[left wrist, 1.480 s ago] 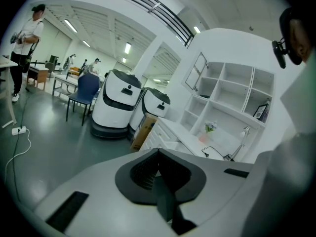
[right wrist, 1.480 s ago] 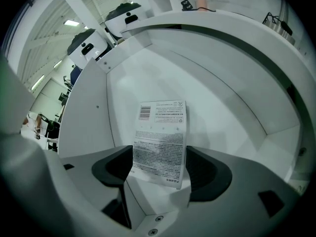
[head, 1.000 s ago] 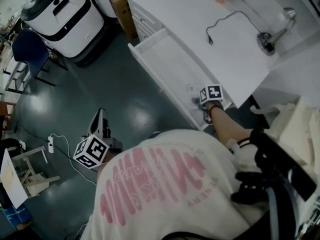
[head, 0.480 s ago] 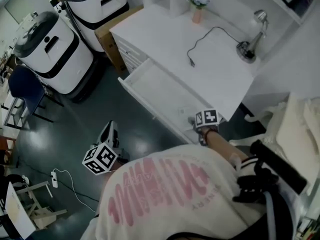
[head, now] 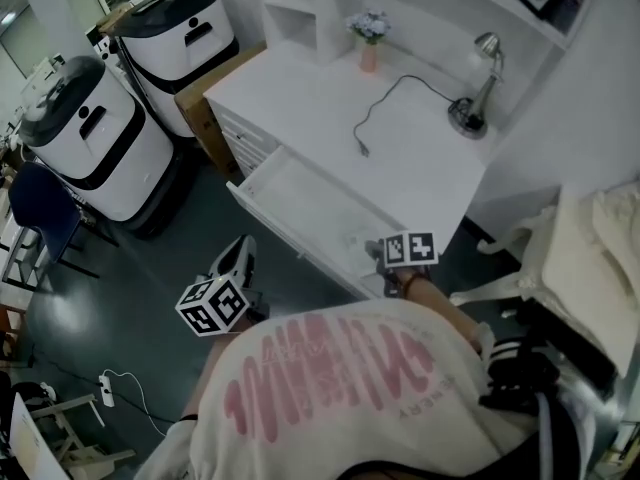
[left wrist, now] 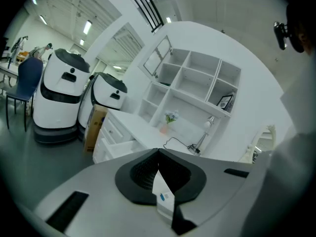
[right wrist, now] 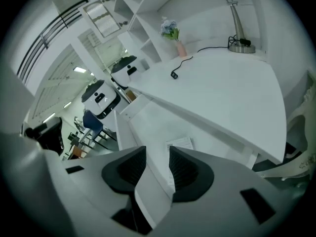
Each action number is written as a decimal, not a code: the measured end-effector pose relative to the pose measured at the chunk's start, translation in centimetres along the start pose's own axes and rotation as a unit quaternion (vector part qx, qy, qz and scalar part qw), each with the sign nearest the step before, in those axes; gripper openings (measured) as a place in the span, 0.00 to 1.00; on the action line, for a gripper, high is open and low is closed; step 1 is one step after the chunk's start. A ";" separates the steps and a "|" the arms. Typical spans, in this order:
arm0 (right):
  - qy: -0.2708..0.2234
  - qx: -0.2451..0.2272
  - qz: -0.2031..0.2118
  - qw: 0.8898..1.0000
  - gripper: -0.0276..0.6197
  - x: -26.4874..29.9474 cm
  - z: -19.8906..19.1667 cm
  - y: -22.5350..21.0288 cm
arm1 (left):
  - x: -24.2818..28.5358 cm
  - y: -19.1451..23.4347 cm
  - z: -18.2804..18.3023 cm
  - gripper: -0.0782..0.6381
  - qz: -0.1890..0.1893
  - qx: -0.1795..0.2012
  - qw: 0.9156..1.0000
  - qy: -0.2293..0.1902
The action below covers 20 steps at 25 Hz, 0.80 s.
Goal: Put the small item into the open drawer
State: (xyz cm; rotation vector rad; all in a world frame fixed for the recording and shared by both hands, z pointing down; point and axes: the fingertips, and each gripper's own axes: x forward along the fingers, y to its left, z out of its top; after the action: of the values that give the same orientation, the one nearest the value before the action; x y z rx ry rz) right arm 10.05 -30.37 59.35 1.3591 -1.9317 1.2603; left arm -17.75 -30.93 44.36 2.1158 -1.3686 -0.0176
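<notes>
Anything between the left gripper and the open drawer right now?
No. The head view shows only bare dark floor between the left gripper and the drawer front.

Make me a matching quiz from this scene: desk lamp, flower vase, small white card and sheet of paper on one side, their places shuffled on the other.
Things
1. desk lamp
2. flower vase
3. small white card
4. sheet of paper

Places
A. lying in the open drawer
B. gripped in the left claw
C. on the desk, close to the shelves
D. at the desk's right-hand end in the head view

Pairs: 1-D, 2-C, 3-B, 4-A
</notes>
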 end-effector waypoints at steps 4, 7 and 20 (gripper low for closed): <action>-0.067 0.022 0.024 0.997 0.20 -2.9 3.6 1.6 | 1.1 -1.5 0.3 0.15 -0.024 0.009 1.000 0.006; -0.123 0.035 0.049 0.991 0.16 -5.3 6.3 2.9 | 1.4 -2.0 0.4 0.15 -0.032 0.016 0.999 0.008; -0.318 -0.057 0.099 0.941 0.07 -12.9 12.5 7.9 | 1.3 -1.9 1.3 0.15 -0.037 0.022 0.999 0.000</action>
State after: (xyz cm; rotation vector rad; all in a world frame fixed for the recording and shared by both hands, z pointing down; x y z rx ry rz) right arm 9.75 -34.32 40.08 1.6845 -2.5821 0.8182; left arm -16.01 -32.13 42.79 2.2035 -1.3007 -0.0181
